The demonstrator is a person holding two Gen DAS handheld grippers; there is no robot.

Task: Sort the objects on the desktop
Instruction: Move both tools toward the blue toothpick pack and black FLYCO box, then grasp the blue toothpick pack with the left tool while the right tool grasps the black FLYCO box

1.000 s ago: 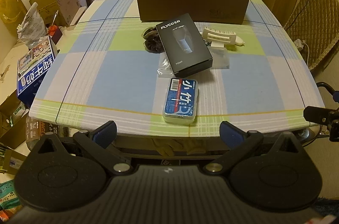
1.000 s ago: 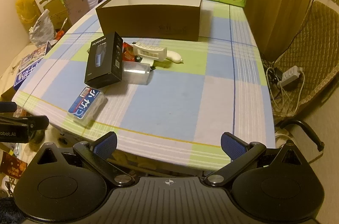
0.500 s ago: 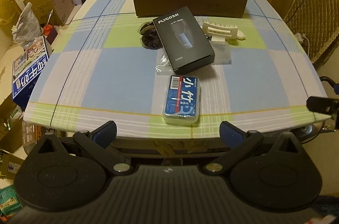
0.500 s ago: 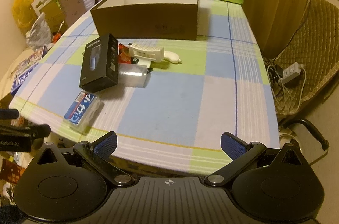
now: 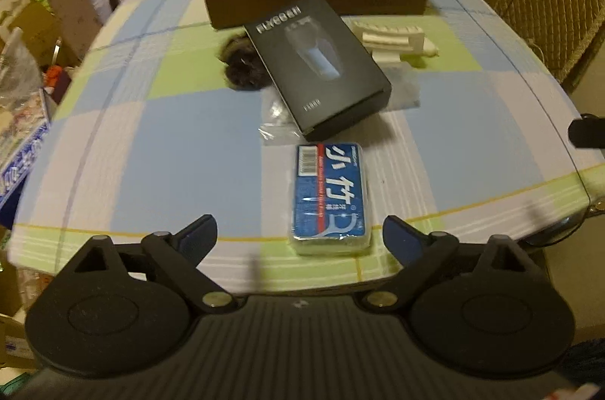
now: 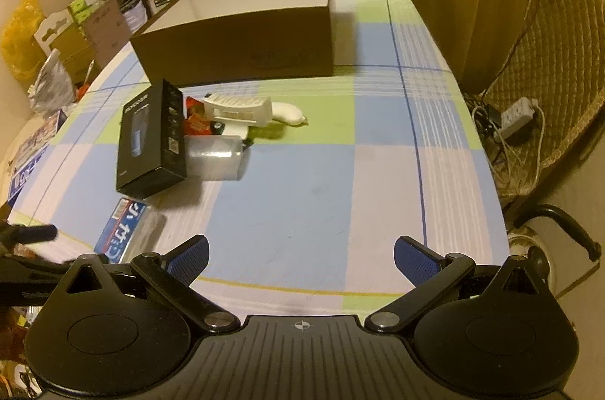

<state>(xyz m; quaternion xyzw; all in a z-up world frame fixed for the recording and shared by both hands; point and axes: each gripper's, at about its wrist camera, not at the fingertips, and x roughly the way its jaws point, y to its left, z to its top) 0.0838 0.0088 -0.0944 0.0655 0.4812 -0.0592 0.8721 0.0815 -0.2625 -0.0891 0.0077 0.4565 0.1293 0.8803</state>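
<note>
**Left gripper lines up on the blue packet**

The step in hand seems to be the approach for a first pick. The left gripper (image 5: 298, 241) has its jaws spread wide and holds nothing; the blue packet (image 5: 331, 197), soft and wrapped in shiny film, lies just in front of it near the table (image 5: 151, 143) edge. The right gripper (image 6: 300, 258) is also wide apart and empty, over bare checked cloth. The next move probably calls for lowering the left jaws around the packet's long sides. Behind it the rigid matte black box (image 5: 317, 63) rests tilted on a clear plastic container (image 6: 215, 158), beside a ribbed white plastic piece (image 6: 242, 107). The brown cardboard box (image 6: 242, 37) stands open farther back.
</note>
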